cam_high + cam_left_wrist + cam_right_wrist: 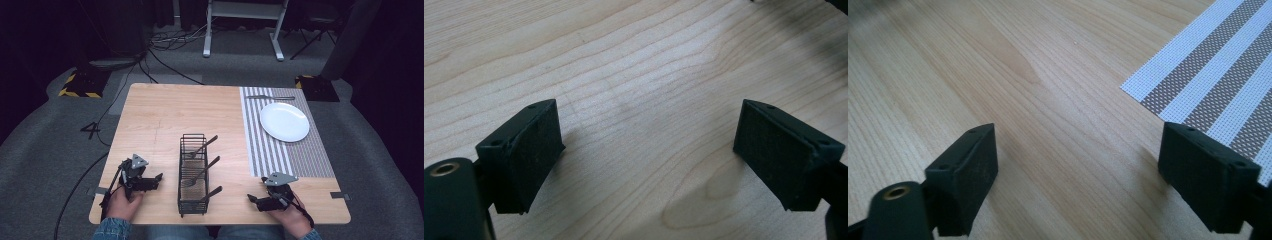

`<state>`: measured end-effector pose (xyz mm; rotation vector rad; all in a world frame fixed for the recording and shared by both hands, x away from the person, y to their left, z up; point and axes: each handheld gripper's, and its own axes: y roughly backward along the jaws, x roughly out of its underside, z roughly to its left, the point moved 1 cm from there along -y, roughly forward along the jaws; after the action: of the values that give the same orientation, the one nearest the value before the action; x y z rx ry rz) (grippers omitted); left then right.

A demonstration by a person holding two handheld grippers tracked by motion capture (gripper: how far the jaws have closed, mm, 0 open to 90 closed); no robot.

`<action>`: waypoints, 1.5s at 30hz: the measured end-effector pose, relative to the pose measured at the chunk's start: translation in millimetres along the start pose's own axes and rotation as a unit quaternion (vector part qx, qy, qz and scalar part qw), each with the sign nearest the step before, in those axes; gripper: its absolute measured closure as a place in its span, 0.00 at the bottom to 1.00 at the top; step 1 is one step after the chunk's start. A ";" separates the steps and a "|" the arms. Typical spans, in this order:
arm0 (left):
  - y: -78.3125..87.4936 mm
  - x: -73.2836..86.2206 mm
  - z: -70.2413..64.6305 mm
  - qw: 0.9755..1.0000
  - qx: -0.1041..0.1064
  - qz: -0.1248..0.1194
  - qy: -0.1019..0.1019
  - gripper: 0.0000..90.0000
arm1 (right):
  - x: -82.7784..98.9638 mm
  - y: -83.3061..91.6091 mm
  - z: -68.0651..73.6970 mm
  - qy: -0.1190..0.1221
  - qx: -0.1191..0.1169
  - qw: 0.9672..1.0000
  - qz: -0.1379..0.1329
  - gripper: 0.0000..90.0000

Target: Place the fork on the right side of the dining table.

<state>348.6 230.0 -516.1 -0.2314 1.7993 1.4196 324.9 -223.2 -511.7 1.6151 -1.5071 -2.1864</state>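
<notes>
- The left gripper rests on the wooden table near its front left corner, held by the person's left hand; its jaws stand wide apart with bare wood between them, as the left gripper view shows
- Just right of it, mid-table near the front edge, stands a black wire basket holding three dark utensils whose handles stick out toward the right
- The right gripper lies near the front right, in the right hand, jaws spread with nothing between, close to the striped placemat
- A white plate sits on the placemat's far end, well apart from both grippers
</notes>
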 end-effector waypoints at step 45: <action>-0.3 -0.2 0.0 1.000 0.001 -0.001 0.000 0.13 | -75.1 68.0 40.9 -0.014 -0.112 0.993 -0.039 0.66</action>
<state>348.8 229.9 -516.1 -0.2318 1.7996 1.4178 296.2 -192.4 -410.9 1.6019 -1.1725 -2.3292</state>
